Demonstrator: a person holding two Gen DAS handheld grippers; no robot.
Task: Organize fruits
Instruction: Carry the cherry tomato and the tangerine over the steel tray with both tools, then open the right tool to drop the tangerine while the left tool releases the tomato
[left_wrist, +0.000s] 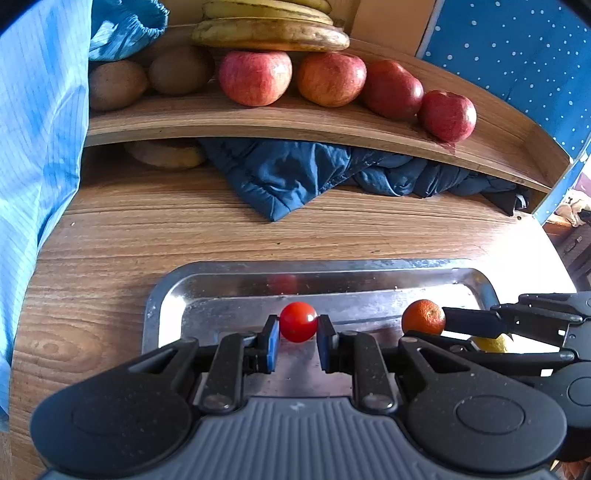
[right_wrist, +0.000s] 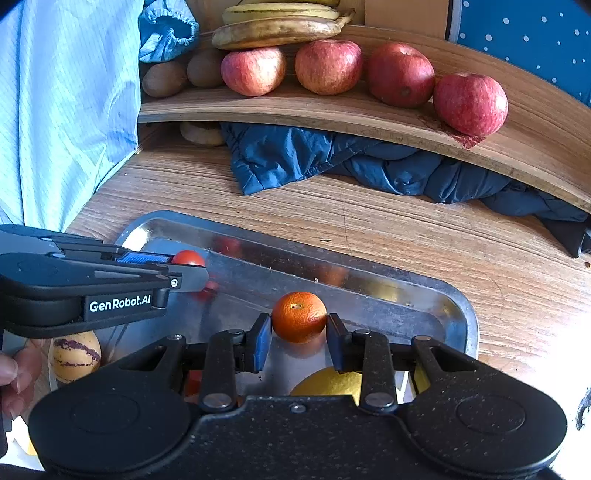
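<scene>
Left wrist view, left claw (left_wrist: 298, 325) clamped on small red cherry tomato (left_wrist: 298, 322) over shiny metal tray (left_wrist: 369, 273), right wrist view alone shows purple-striped yellow melon (right_wrist: 75, 356), right claw (right_wrist: 298, 332) pinching round orange mandarin (right_wrist: 299, 316).

The left gripper (left_wrist: 298, 334) pinches a cherry tomato (left_wrist: 298, 321) over the metal tray (left_wrist: 236, 280); a mandarin (left_wrist: 423, 316) sits near the right gripper (left_wrist: 476, 326)

Both wrist views closely overlook the tray (left_wrist: 207, 275) toward the shelf (right_wrist: 332, 114).
</scene>
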